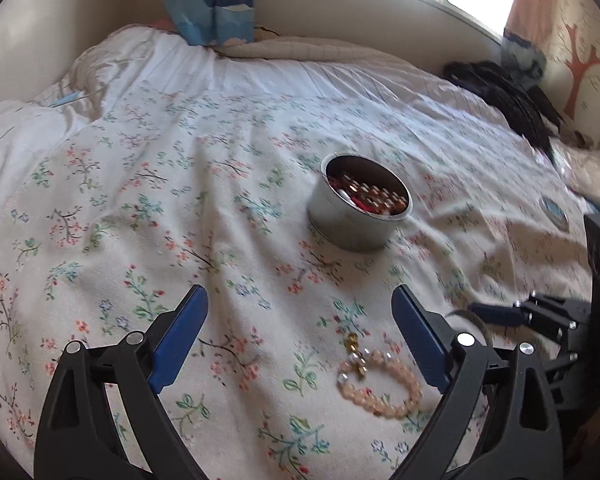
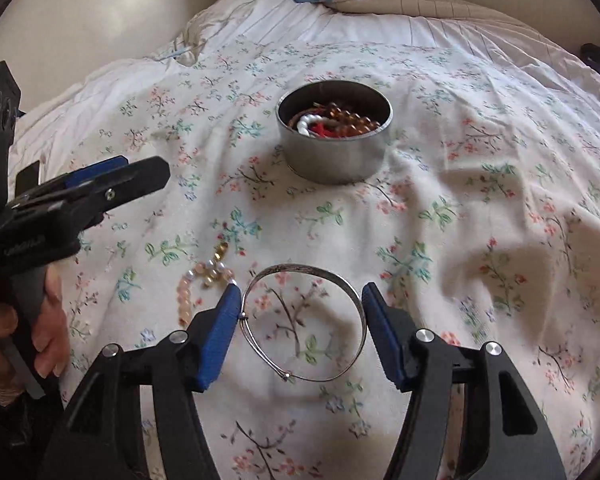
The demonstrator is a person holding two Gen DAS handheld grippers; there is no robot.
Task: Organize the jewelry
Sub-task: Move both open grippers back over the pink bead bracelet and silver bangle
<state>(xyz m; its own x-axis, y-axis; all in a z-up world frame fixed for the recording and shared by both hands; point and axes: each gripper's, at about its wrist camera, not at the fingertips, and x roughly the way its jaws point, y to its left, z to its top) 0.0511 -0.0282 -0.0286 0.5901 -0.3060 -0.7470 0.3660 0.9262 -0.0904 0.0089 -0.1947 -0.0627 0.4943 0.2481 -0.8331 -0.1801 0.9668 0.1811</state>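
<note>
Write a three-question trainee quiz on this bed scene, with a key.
1. True or false: the round tin is empty.
2. Which piece lies between the right gripper pads? A) silver bangle B) pink bead bracelet C) neither
3. Fill in: the left gripper jaws stand ____, clear of the bracelet.

Key: 1 false, beads lie inside; 2 A; 3 open.

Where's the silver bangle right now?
In the right wrist view the silver bangle lies flat on the floral bedspread between the right tool's open fingers, just right of the pink bead bracelet and nearer than the tin.
</note>
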